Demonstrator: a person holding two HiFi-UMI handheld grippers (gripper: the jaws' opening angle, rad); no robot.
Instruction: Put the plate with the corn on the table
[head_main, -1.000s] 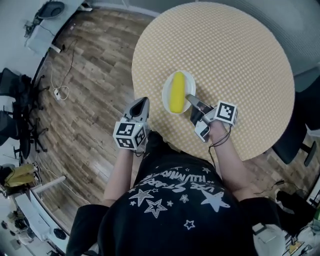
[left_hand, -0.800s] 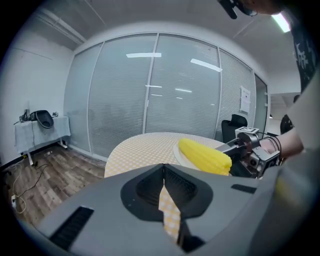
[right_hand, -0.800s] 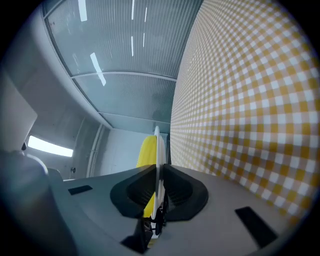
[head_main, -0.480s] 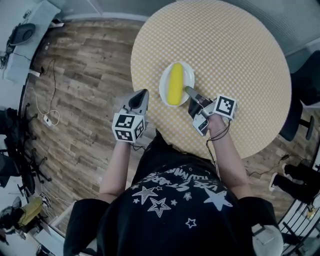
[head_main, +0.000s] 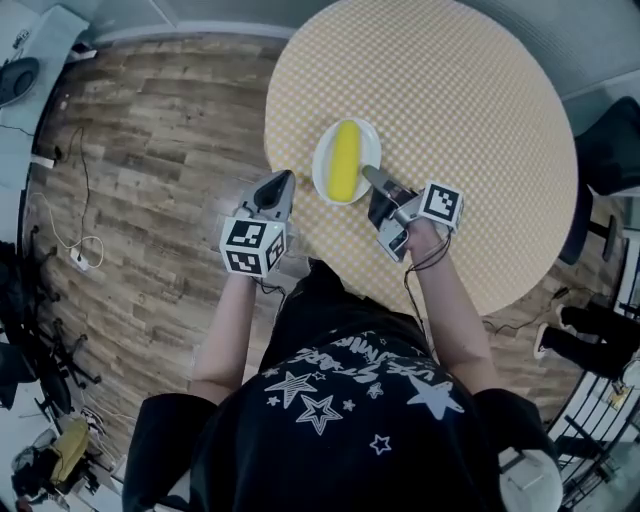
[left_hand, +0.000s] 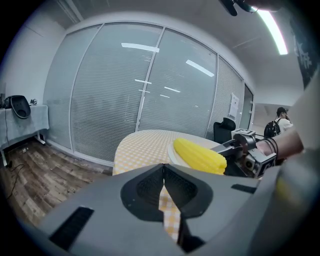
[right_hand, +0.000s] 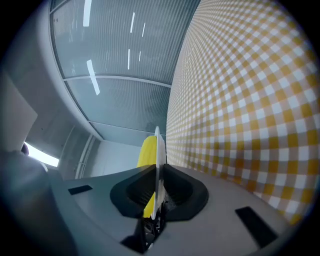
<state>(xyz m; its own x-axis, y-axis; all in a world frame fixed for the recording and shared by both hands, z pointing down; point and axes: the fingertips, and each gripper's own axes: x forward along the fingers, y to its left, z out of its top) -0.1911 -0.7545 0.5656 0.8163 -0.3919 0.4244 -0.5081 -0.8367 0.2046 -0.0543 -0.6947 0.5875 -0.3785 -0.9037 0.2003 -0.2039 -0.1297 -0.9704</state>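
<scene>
Right tongs (head_main: 366, 174) grip the plate (head_main: 371, 142) rim (corn (head_main: 344, 160) aboard) near the table (head_main: 480, 120) edge.

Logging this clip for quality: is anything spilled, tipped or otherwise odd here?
Nothing stands out. The corn lies lengthwise on the plate, which the right gripper holds by its rim over the table. The left gripper is shut and empty beside the table's edge.

A small white plate (head_main: 369, 140) is positioned over the near-left part of the round, yellow-checked table (head_main: 480, 110). One yellow corn cob (head_main: 345, 160) is laid lengthwise on it. The plate's rim is clamped by the right tool (head_main: 370, 176). Contact with the table cannot be determined.
</scene>
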